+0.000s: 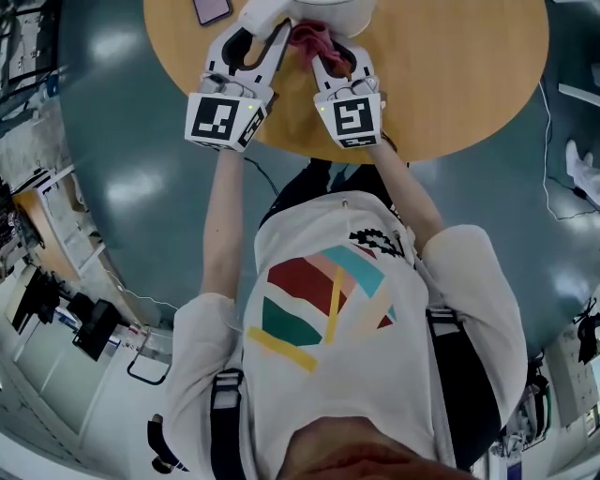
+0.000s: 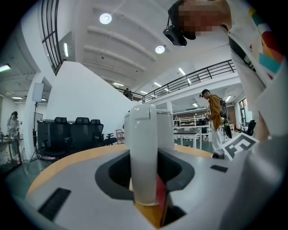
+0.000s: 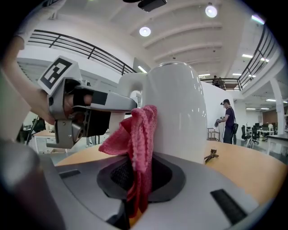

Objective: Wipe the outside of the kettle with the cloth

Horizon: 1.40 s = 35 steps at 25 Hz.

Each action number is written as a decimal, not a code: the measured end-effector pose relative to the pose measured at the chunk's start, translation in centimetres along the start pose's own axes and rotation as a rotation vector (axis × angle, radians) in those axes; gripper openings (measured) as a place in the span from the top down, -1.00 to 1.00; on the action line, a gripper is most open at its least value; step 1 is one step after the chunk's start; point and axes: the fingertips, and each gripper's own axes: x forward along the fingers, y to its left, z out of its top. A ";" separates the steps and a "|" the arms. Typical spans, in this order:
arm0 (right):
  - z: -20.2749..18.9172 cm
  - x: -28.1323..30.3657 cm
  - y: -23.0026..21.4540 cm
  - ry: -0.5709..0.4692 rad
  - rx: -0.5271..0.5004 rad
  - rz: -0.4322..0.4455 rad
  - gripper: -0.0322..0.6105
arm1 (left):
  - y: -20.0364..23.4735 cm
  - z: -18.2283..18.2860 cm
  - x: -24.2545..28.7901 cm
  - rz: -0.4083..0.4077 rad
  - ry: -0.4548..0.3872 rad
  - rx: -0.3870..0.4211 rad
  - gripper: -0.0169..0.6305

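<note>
A person in a white printed T-shirt (image 1: 347, 309) is standing at a round wooden counter (image 1: 450, 84), working a claw in each hand at the top of the head view. The left claw (image 1: 261, 39) is clenching the upright white handle (image 2: 143, 148) of a white kettle (image 3: 175, 112), with the handle pinched between its jaws in the left gripper view. The kettle is sitting upright on the counter at the top centre of the head view, just beyond both claws. The right claw (image 3: 137, 179) is gripping a pinkish-red cloth (image 3: 140, 130), which is rising out of the jaws and lying against the kettle's side, close beside the handle. A phone (image 1: 211, 9) is lying on the counter at the upper left of the head view. A small dark object (image 3: 210, 156), too small to identify, is resting on the counter at the right of the right gripper view.
</note>
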 end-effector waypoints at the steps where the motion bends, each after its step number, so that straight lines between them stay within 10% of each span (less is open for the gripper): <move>1: -0.1 -0.1 -0.2 0.000 -0.004 0.003 0.78 | 0.2 -0.1 0.1 -0.012 -0.002 -0.001 0.41; 16: -2.2 -4.0 -6.2 0.049 -0.135 0.067 0.78 | 0.5 -1.1 0.9 -0.137 0.038 0.052 0.41; 35: -2.4 3.0 -15.8 0.048 -0.025 0.103 0.78 | 0.7 -3.2 1.4 -0.203 0.160 0.059 0.47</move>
